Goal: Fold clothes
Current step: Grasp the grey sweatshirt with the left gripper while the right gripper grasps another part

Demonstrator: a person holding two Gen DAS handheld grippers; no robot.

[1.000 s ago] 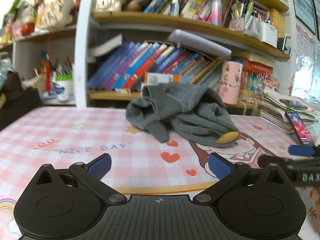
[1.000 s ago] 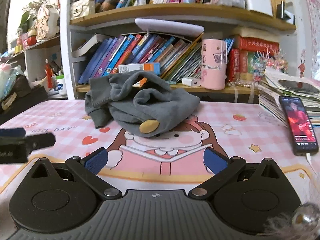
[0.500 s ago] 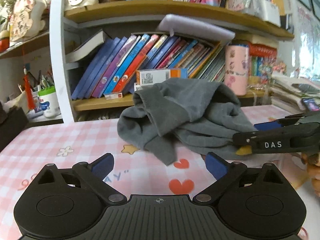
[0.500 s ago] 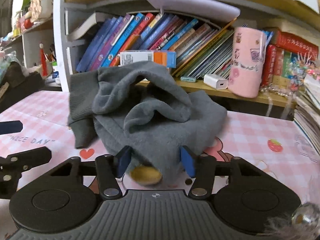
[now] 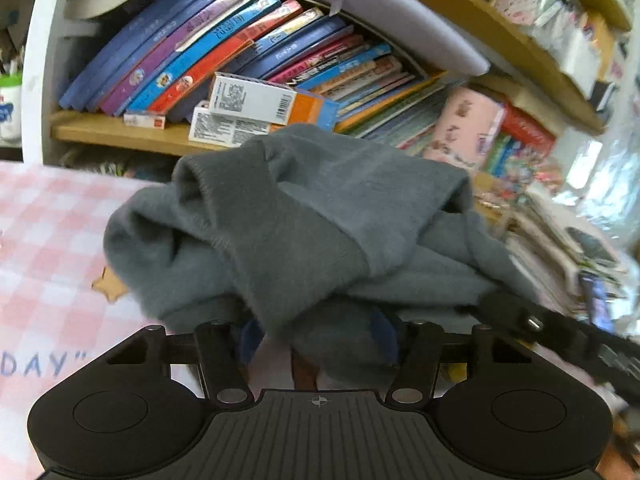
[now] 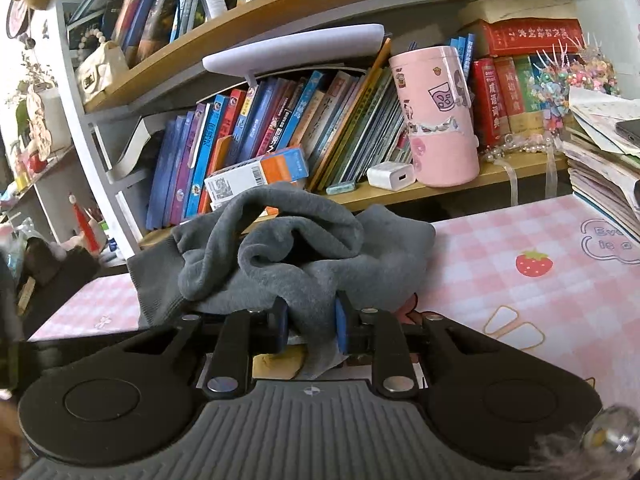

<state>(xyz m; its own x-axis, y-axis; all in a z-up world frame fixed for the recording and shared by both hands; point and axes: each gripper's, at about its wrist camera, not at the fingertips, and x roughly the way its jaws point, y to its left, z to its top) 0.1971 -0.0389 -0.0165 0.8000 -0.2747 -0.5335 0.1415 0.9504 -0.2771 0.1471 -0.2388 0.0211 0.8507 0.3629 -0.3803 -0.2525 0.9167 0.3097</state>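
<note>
A crumpled grey fleece garment (image 5: 304,216) lies in a heap on the pink checked table (image 5: 44,240). My left gripper (image 5: 318,338) has its blue pads partly closed around a hanging fold at the heap's near edge; the fabric covers the tips. In the right wrist view the garment (image 6: 304,256) sits right in front, and my right gripper (image 6: 310,326) is shut on a fold of it, pads pressed against the cloth. A yellow patch (image 6: 278,362) shows beneath the cloth.
A bookshelf (image 6: 460,186) full of books stands just behind the garment, with a pink tumbler (image 6: 438,120) and a white charger (image 6: 390,176) on it. Stacked papers (image 6: 604,168) lie at the right. The right gripper's body (image 5: 560,338) crosses the left view's lower right.
Both grippers moved forward into the garment. The right gripper's pads closed from half open onto a fold. The left gripper's pads narrowed from wide open around the near edge.
</note>
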